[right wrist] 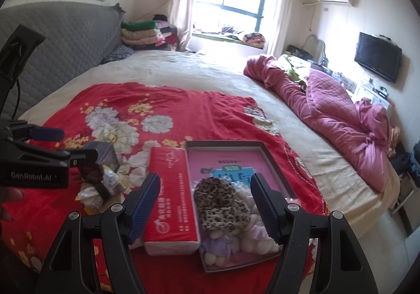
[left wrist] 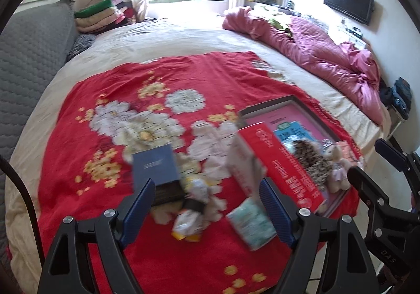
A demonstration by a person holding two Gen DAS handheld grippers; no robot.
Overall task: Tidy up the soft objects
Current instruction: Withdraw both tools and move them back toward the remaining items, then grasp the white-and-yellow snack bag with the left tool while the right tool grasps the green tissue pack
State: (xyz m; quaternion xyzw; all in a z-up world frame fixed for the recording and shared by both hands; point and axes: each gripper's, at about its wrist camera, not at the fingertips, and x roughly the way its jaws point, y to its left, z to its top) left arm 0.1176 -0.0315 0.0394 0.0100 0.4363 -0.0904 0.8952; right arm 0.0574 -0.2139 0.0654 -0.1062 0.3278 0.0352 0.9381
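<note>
A dark-rimmed tray (right wrist: 223, 143) lies on the red flowered blanket (right wrist: 183, 105). It holds a pink book, a leopard-print soft item (right wrist: 220, 202) and small plush bears in purple dresses (right wrist: 228, 244). A red tissue pack (right wrist: 168, 194) lies against the tray's left side. My right gripper (right wrist: 206, 204) hovers open over the pack and the leopard item and holds nothing. My left gripper (left wrist: 207, 204) is open above crumpled snack packets (left wrist: 191, 215) and a small green-white tissue pack (left wrist: 249, 225). A blue box (left wrist: 155, 165) sits just past its left finger. The left wrist view is motion-blurred.
A crumpled pink quilt (right wrist: 341, 115) lies along the bed's right side. Folded blankets (right wrist: 141, 31) are stacked at the far corner beside a grey padded headboard (right wrist: 65, 39). A TV (right wrist: 378, 60) hangs on the right wall. The bed edge drops off at the right.
</note>
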